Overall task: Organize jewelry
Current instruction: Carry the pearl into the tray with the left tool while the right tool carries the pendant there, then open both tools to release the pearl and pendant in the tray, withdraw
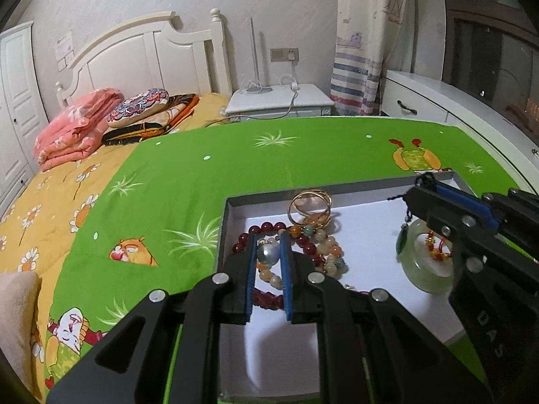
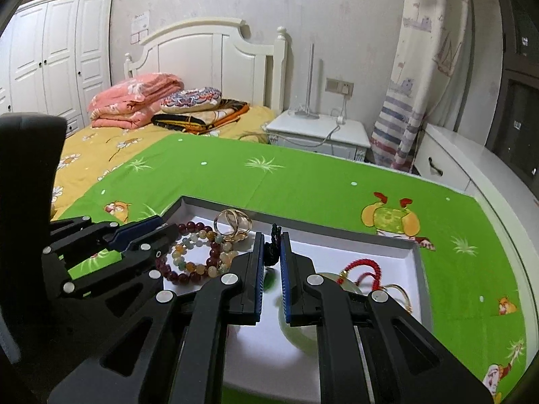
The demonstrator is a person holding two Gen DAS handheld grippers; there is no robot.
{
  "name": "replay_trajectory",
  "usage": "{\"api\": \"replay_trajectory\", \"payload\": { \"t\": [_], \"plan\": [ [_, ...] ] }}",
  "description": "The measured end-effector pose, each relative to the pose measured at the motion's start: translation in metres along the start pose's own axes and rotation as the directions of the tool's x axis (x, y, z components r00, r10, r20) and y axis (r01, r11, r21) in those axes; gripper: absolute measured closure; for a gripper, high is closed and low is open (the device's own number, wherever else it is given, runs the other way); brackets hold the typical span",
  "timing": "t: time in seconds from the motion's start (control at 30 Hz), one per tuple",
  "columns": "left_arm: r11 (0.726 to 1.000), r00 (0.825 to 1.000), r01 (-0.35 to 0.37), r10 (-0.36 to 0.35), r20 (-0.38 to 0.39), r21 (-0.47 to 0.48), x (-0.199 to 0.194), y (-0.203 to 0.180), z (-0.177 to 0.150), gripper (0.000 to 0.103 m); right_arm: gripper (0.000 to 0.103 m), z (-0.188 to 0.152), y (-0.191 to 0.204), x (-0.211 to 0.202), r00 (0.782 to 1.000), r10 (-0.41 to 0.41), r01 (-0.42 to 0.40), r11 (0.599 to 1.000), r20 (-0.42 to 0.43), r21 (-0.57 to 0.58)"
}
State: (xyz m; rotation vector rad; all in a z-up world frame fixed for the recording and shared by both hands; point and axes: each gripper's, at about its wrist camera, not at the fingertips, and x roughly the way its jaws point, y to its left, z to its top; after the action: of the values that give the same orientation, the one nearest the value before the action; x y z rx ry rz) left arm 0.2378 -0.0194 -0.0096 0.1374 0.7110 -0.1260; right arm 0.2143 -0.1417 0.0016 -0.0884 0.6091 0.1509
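A shallow white tray (image 1: 229,208) with grey walls lies on the green cartoon cloth. My left gripper (image 1: 267,252) is shut on a grey pearl (image 1: 267,253), held over the dark red bead bracelet (image 1: 269,227) and the pale mixed-bead bracelet (image 1: 331,252). Gold bangles (image 1: 310,207) lean at the tray's far side. My right gripper (image 2: 271,250) is shut on a black cord (image 2: 273,240), and a small green pendant (image 1: 402,242) hangs from it above the tray. A jade bangle (image 1: 427,269) with a red knotted cord (image 2: 365,266) lies under the right gripper, partly hidden.
The green cloth (image 1: 209,181) covers a table beside a bed with yellow bedding (image 1: 60,195) and folded blankets. A white nightstand (image 1: 279,97) and a white dresser (image 2: 448,161) stand beyond the far edge. A thin gold ring (image 2: 401,294) lies at the tray's right end.
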Motion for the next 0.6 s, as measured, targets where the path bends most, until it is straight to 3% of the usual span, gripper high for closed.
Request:
{"api": "replay_trajectory", "payload": {
  "t": [0.13, 0.23, 0.3, 0.33, 0.37, 0.6],
  "plan": [
    [1.000, 1.000, -0.008, 0.008, -0.005, -0.005, 0.003, 0.002, 0.000, 0.089, 0.093, 0.006, 0.000, 0.013, 1.000, 0.006, -0.006, 1.000, -0.027, 0.010],
    [1.000, 1.000, -0.019, 0.019, 0.000, -0.014, 0.002, 0.004, -0.001, 0.069, 0.090, 0.008, -0.002, 0.020, 0.998, 0.008, -0.007, 0.999, -0.056, 0.033],
    [0.999, 0.999, -0.038, 0.038, 0.010, -0.019, 0.000, 0.006, -0.003, 0.050, 0.074, 0.006, -0.004, 0.021, 0.998, 0.003, 0.000, 0.999, -0.059, 0.038],
    [0.999, 0.999, -0.037, 0.037, 0.016, -0.020, -0.001, 0.007, -0.003, 0.047, 0.060, 0.006, -0.005, 0.021, 0.999, 0.002, 0.001, 0.999, -0.054, 0.043],
    [0.999, 0.999, -0.043, 0.043, 0.021, -0.020, -0.002, 0.007, -0.004, 0.045, 0.057, 0.005, -0.008, 0.020, 0.999, -0.006, 0.009, 0.999, -0.048, 0.053],
    [0.998, 0.996, -0.061, 0.063, 0.058, -0.024, -0.014, 0.009, -0.008, 0.013, 0.057, 0.001, -0.019, 0.018, 0.999, -0.010, 0.014, 0.996, -0.052, 0.087]
  ]
}}
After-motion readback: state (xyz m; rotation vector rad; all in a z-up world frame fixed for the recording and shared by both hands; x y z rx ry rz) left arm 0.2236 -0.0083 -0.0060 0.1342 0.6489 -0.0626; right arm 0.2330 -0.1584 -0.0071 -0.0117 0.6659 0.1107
